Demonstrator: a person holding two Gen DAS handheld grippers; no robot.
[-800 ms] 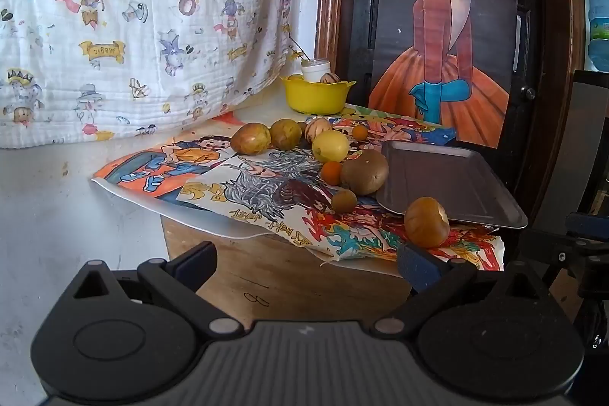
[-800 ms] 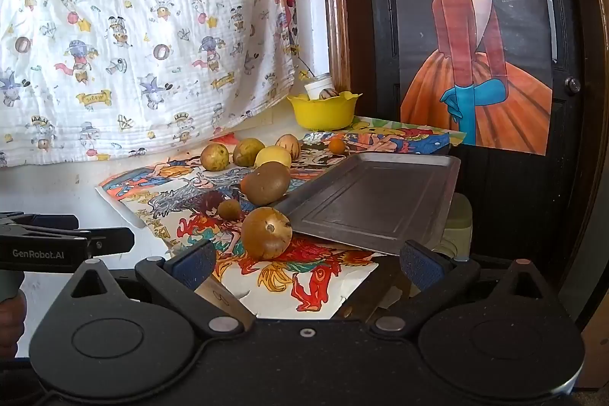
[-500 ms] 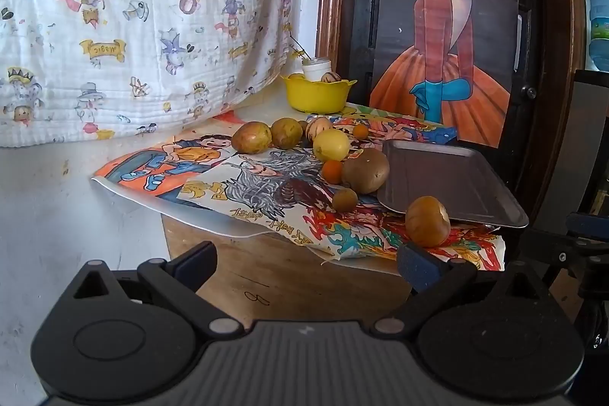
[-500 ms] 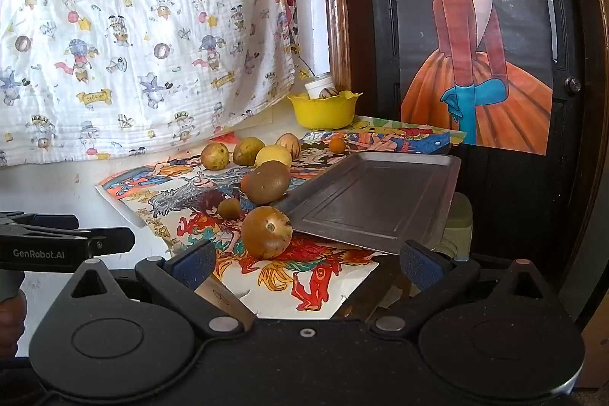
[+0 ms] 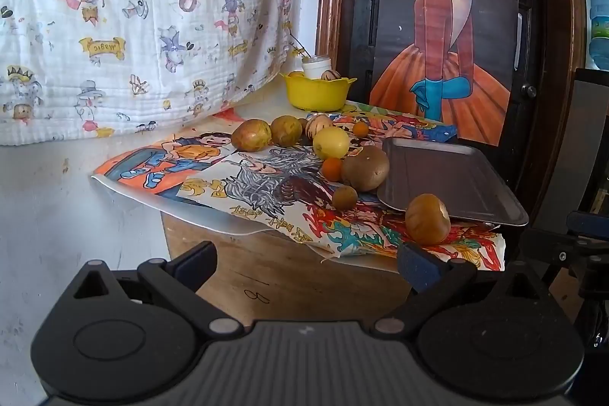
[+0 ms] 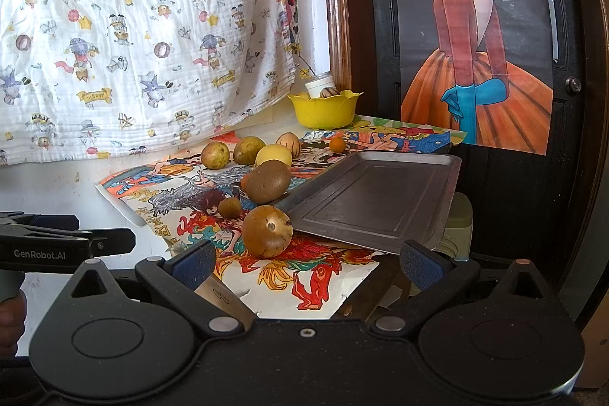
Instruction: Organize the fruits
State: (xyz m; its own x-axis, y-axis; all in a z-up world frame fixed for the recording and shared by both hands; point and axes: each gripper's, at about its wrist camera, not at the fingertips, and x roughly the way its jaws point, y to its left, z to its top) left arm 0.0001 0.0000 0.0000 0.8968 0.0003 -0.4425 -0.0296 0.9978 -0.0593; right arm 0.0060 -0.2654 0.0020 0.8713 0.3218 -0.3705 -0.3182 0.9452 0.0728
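Left gripper (image 5: 306,265) and right gripper (image 6: 306,263) both spread wide, empty; brown fruit (image 6: 267,231) just ahead of right gripper, touching metal tray (image 6: 380,196).

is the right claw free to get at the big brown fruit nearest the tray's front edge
Probably yes: the right claw is open and empty, and the brown fruit sits just ahead of it with nothing between, though the tray edge is close beside it.

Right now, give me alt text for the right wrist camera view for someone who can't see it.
The open right claw points at a brown fruit lying beside an empty metal tray on a colourful cartoon-print cloth. More fruits sit further back, before a yellow bowl.
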